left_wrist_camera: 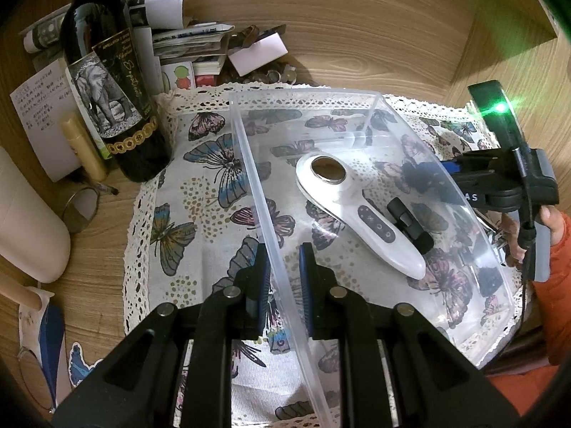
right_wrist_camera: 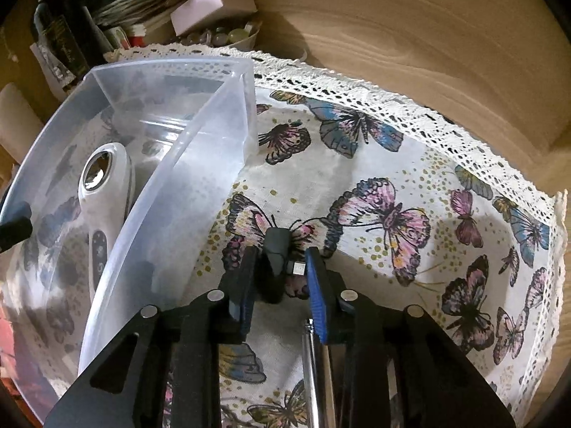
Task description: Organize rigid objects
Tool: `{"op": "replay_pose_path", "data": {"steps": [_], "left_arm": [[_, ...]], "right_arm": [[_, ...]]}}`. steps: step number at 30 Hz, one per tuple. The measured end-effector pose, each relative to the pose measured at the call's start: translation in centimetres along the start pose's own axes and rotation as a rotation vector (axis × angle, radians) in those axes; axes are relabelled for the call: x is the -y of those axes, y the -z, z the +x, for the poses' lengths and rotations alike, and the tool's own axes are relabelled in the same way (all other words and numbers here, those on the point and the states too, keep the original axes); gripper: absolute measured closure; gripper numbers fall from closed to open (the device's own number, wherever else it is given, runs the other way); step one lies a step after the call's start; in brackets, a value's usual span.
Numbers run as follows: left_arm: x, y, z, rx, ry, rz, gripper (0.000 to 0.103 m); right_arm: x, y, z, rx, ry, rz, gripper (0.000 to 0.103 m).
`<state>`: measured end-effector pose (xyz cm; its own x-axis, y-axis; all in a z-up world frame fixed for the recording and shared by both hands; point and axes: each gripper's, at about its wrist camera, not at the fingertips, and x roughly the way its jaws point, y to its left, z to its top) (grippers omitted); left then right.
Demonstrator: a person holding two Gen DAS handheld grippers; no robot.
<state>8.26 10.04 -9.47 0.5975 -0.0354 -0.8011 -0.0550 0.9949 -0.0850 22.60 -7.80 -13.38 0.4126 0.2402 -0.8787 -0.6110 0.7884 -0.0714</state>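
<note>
On the butterfly-print cloth [right_wrist_camera: 410,164] that covers the wooden worktop [left_wrist_camera: 374,35], I have a clear plastic bin [left_wrist_camera: 249,164] standing, and it already holds a white handheld device [left_wrist_camera: 360,210] with a round metal disc at its head. Just beside that device, inside the bin, lies a small black clip-like object [left_wrist_camera: 410,223]. So part of the sorting looks done to me.

My left hand-held gripper [left_wrist_camera: 283,285] straddles the bin's near wall, one blue pad on each side. A gap shows between the pads and the plastic, so I read it as narrowly open, ready to steady the bin rather than clamping it yet.

My right hand-held gripper [right_wrist_camera: 278,278] sits low over the cloth just outside the bin, its jaws set around a small black gadget [right_wrist_camera: 274,260] with a little metal plug end. The left pad seems to touch it; the right pad is near the plug, but I cannot tell whether it is truly pinched. A shiny metal rod [right_wrist_camera: 314,374] lies on the cloth under this gripper.

Left to do, as I judge it: the black gadget and probably the rod belong in the bin. The wine bottle [left_wrist_camera: 107,82] and stacked papers [left_wrist_camera: 185,35] behind stand outside it.
</note>
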Motion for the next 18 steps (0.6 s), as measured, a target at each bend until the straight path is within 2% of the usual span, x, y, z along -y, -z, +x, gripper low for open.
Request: {"op": "replay_pose_path", "data": {"steps": [10,18], "left_arm": [[-0.1,-0.1,0.0,0.003,-0.002,-0.005,0.087],[0.1,0.0,-0.1,0.010,-0.013,-0.005,0.087]], "right_arm": [[-0.3,0.7,-6.5,0.169,0.051,0.022,0.079],[-2.2,0.5,-11.1,0.295,0.025,-0.011,0.079]]}}
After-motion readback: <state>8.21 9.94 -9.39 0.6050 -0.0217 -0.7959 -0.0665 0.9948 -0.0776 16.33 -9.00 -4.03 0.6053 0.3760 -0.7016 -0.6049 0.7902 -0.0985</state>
